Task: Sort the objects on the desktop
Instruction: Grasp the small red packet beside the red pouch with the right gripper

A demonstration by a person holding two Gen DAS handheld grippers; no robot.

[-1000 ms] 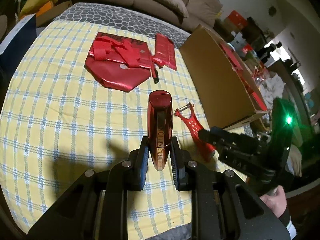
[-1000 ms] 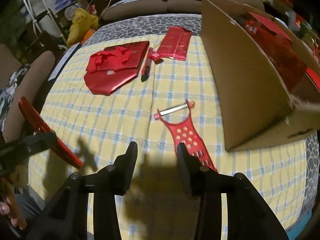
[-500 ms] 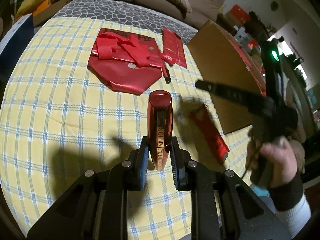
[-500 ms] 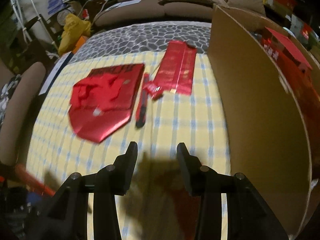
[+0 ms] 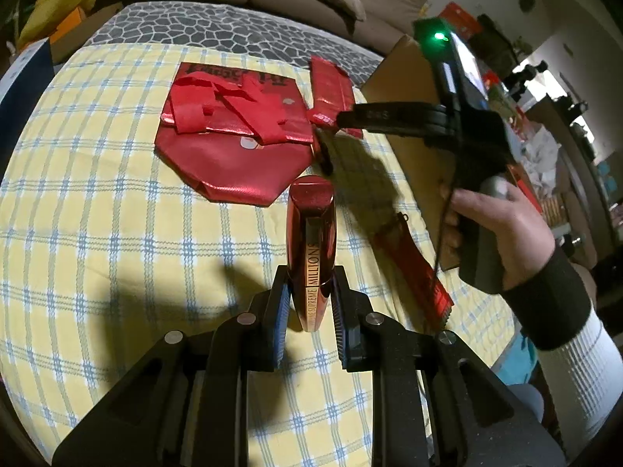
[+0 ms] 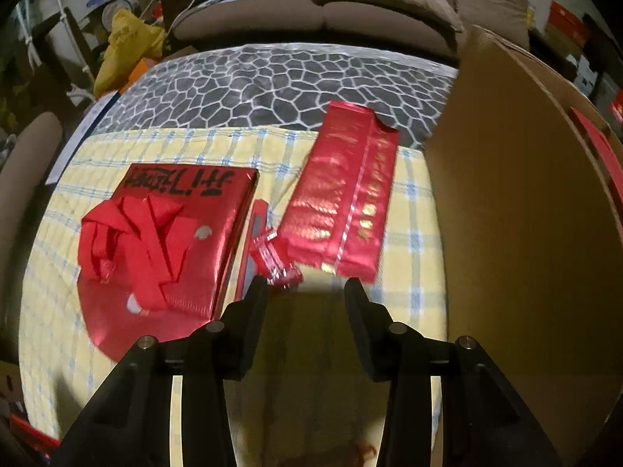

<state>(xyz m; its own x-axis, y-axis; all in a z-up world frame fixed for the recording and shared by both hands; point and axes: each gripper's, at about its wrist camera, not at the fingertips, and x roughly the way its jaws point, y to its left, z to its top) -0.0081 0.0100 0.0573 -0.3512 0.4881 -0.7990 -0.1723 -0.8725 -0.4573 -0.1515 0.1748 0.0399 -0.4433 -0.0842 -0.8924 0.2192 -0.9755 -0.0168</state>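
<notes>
My left gripper (image 5: 309, 303) is shut on a glossy red mascara tube (image 5: 311, 241) and holds it above the yellow checked cloth (image 5: 117, 233). My right gripper (image 6: 305, 292) is open and empty, hovering just short of a red foil packet (image 6: 342, 198) and a red utility knife (image 6: 249, 249). It shows in the left wrist view (image 5: 346, 118) over the same packet (image 5: 329, 89). A folded red gift bag with ribbons (image 5: 233, 132) lies far centre, also in the right wrist view (image 6: 163, 241). A red peeler (image 5: 412, 264) lies right of the tube.
An open cardboard box (image 6: 525, 233) with red items inside stands along the right side; it also shows in the left wrist view (image 5: 412, 89). A brown sofa (image 6: 331, 11) sits beyond the table, past a grey pebble-pattern cover (image 6: 292, 81).
My right gripper has moved away from the peeler, forward across the table to the foil packet and knife. My left gripper keeps holding the mascara tube, shifting slightly forward.
</notes>
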